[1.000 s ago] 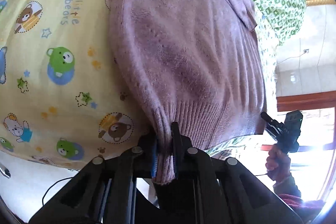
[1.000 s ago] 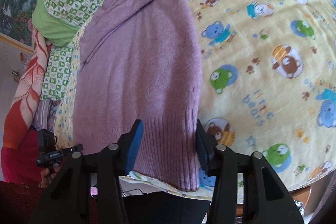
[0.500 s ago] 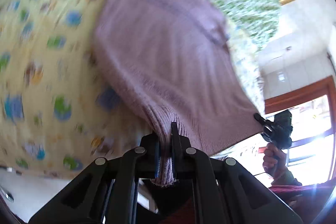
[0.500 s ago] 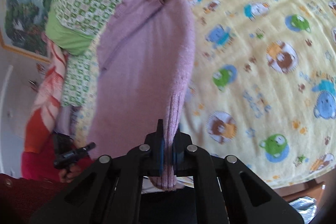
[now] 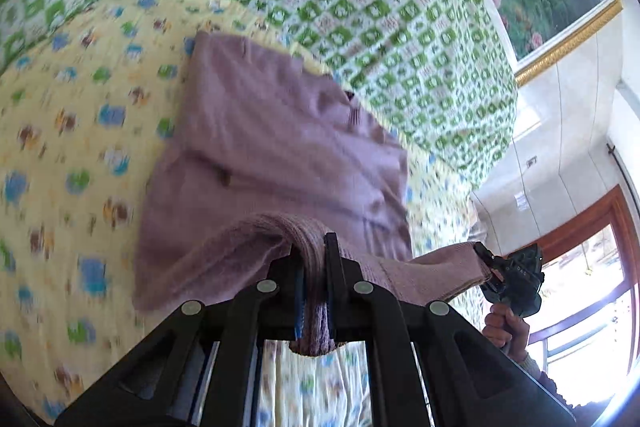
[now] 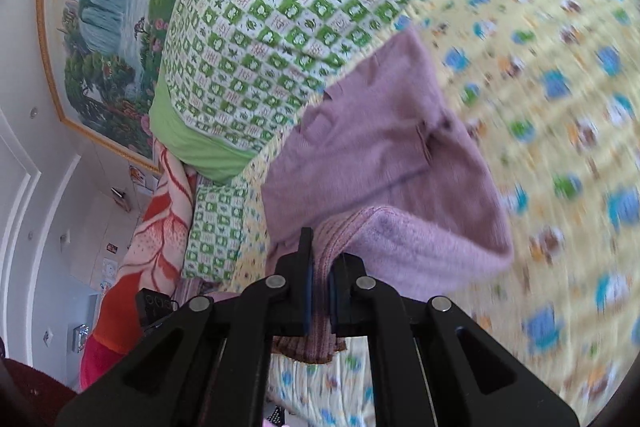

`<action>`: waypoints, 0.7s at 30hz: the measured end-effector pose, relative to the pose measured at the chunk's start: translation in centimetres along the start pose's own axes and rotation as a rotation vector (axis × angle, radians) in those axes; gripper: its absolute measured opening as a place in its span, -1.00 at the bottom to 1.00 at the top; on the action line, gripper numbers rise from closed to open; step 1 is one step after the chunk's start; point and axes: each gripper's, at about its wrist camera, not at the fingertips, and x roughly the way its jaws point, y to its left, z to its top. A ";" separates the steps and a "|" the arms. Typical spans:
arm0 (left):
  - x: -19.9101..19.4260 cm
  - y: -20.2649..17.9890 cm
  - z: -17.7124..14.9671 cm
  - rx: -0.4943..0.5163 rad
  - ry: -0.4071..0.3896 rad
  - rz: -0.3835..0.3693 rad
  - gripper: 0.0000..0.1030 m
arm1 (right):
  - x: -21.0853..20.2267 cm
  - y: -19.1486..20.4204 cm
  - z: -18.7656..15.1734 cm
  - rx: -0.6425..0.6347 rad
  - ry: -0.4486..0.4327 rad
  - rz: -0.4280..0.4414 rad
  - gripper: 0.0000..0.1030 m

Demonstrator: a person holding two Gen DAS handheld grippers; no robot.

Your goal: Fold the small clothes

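sweater (image 5: 280, 155) lies on the bed, hem lifted and doubled over its body | left gripper (image 5: 314, 291) clamps one ribbed hem corner | right gripper (image 6: 320, 291) clamps the other | yellow blanket (image 5: 72, 147) under it, open to the left | green quilt (image 6: 280, 7) touches the collar end | bed edge just below hem

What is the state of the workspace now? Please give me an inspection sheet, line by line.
Surface: yellow bear-print sheet, blurred by motion.
Job's things: purple sweater, ribbed hem lifted above its body; collar end lies on the sheet.
Clutter: green checked quilt; red blanket.
Grippers: left claw shut on the hem; right claw shut on the hem.
Cables: nothing seen.
Surroundings: framed landscape painting; window with wood frame.
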 end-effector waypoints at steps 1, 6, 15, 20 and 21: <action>0.7 -0.3 1.0 -0.003 -0.008 0.002 -0.89 | 1.2 -0.1 1.5 -0.004 -0.003 0.002 -0.87; 4.1 -0.2 7.1 -0.022 -0.053 0.042 -0.89 | 5.6 -0.9 6.8 0.000 -0.001 -0.012 -0.87; 10.7 2.2 14.2 -0.101 -0.087 0.105 -0.89 | 12.8 -2.2 13.5 -0.031 0.037 -0.019 -0.87; 13.5 3.0 17.3 -0.103 -0.097 0.118 -0.89 | 15.5 -3.7 16.5 -0.019 0.029 -0.033 -0.87; 14.1 3.1 18.0 -0.100 -0.098 0.122 -0.89 | 16.0 -4.1 17.1 -0.009 0.026 -0.037 -0.87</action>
